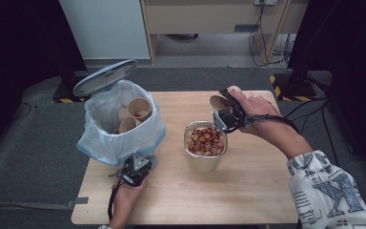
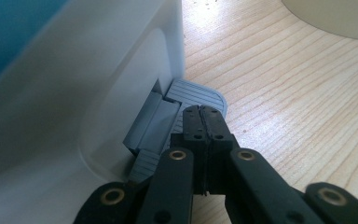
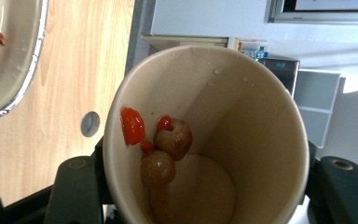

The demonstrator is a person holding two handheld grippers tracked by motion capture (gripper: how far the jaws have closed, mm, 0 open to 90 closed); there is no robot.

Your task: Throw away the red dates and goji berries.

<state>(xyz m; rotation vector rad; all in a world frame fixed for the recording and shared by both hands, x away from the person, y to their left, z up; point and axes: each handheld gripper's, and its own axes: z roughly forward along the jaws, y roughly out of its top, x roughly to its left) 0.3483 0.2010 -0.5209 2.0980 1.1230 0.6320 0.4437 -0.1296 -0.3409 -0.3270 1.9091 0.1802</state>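
closed left gripper (image 2: 204,122) pressing bin pedal (image 2: 200,95) at table's (image 1: 248,191) near-left – lid (image 1: 104,76) up. right gripper (image 1: 223,114) clamped on paper cup (image 3: 205,135), tipped over foil tray (image 1: 205,160) mid-table, few fruit bits (image 3: 165,149) stuck inside. step: emptying cup. next – shake out, carry to bin (image 1: 119,126).

— Where is my left gripper (image 1: 136,169)?
— Low by the table's near left edge, jaws pressed together.
— And my right gripper (image 1: 223,114)?
— Raised near the far edge, tipped sideways, jaws clamped tight.

bin (image 1: 124,138) blocks left, bowl (image 1: 205,160) centre
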